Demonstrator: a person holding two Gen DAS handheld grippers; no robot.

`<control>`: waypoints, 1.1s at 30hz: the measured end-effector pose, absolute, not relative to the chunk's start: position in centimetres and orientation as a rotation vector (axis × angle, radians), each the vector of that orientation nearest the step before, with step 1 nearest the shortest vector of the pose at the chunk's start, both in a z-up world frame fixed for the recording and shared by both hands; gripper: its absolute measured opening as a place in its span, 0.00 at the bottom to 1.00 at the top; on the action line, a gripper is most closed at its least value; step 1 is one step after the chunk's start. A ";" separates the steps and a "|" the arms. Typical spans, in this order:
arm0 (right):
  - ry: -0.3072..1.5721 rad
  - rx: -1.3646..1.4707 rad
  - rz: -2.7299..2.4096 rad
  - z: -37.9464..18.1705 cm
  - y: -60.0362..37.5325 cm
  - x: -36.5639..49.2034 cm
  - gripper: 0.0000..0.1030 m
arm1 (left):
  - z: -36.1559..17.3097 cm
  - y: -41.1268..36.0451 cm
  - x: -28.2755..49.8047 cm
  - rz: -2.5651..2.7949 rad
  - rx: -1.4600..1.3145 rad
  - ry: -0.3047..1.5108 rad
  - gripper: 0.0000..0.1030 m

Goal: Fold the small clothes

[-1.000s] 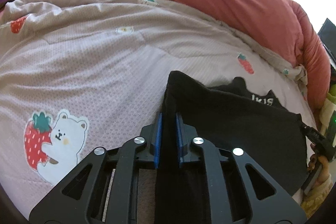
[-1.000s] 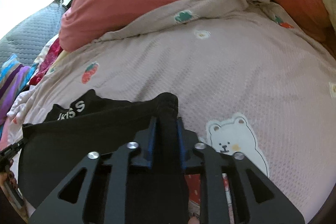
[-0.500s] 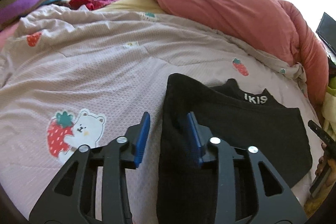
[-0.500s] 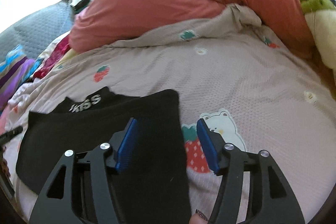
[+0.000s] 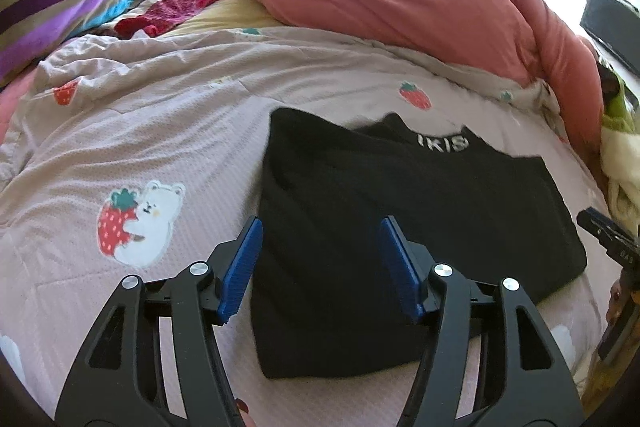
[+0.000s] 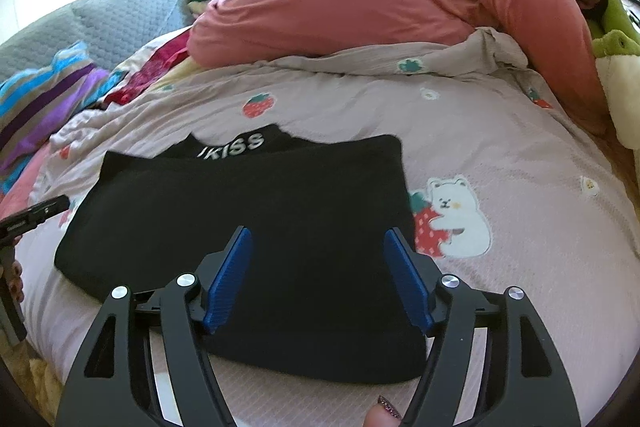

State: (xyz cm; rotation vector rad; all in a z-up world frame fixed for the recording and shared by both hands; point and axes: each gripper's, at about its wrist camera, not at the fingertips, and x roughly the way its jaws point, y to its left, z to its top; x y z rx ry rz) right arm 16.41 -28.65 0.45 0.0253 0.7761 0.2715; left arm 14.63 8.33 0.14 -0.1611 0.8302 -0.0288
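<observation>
Opening jaws: two grippers | one black garment [image 5: 400, 211] folded, seemingly

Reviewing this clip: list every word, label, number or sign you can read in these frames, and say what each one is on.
"KISS", white letters on the neckband of the folded black garment lying on the strawberry-and-bear quilt; a partial stroke before the K, so the word may be longer. Left wrist view shows only "IKIS".
Tiny white marks on the other gripper's black body at the frame edge: too small to read.
Nothing else legible.
</observation>
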 end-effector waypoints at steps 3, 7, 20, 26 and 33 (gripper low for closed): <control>0.786 -0.013 0.287 0.4 -27.8 15.6 0.66 | -0.4 7.3 14.2 -0.055 -0.150 0.858 0.52; 0.795 -0.035 0.300 0.1 -27.0 15.0 0.66 | -1.7 6.1 13.6 -0.079 -0.120 0.902 0.52; 0.915 -0.069 0.244 -4.4 -27.6 14.5 0.69 | -3.8 6.0 11.9 -0.061 -0.131 0.956 0.53; 0.916 -0.041 0.233 -4.5 -28.1 14.2 0.70 | -3.8 5.8 11.6 -0.050 -0.125 0.960 0.53; 0.913 -0.032 0.232 -4.2 -28.3 13.6 0.70 | -3.7 5.8 11.2 -0.044 -0.124 0.959 0.53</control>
